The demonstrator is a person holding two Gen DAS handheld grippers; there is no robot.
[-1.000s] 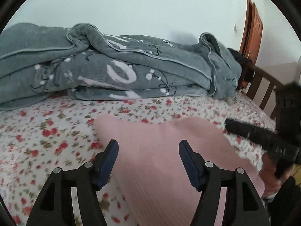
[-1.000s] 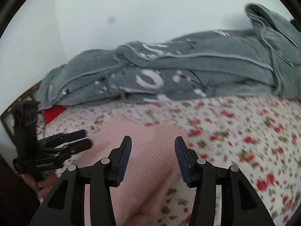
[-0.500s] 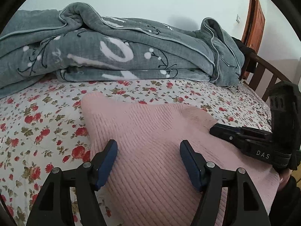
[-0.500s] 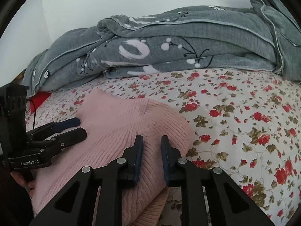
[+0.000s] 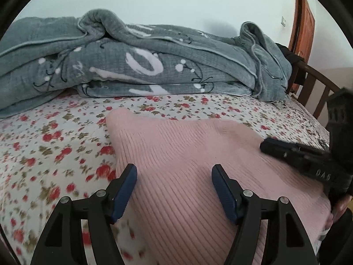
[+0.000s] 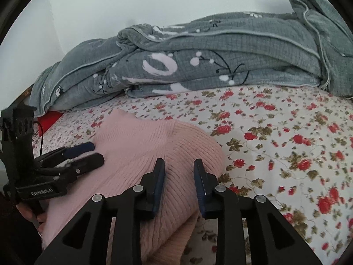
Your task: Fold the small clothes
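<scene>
A pink ribbed knit garment (image 5: 187, 145) (image 6: 136, 141) lies folded on the floral bedsheet (image 5: 55, 137), doubled at its near right edge in the right wrist view. My left gripper (image 5: 174, 169) hovers low over its left part, jaws wide open with only cloth beneath them; in the right wrist view it appears as the left gripper (image 6: 88, 152) at the garment's left edge. My right gripper (image 6: 178, 162) is over the garment's right part, jaws narrow and opening, nothing pinched between the pads. The left wrist view shows the right gripper (image 5: 286, 150) lying across the cloth.
A bunched grey blanket (image 5: 143, 66) (image 6: 220, 61) fills the back of the bed against the wall. A wooden bed rail (image 5: 315, 81) and brown door (image 5: 302, 22) stand at the right. Something red (image 6: 49, 119) peeks out under the blanket's left end. Floral sheet (image 6: 286, 143) spreads to the right.
Both grippers have sunk closer to the pink garment, which now lies flat. The right jaws narrowed almost together, then spread a little again. The left jaws stayed wide.
</scene>
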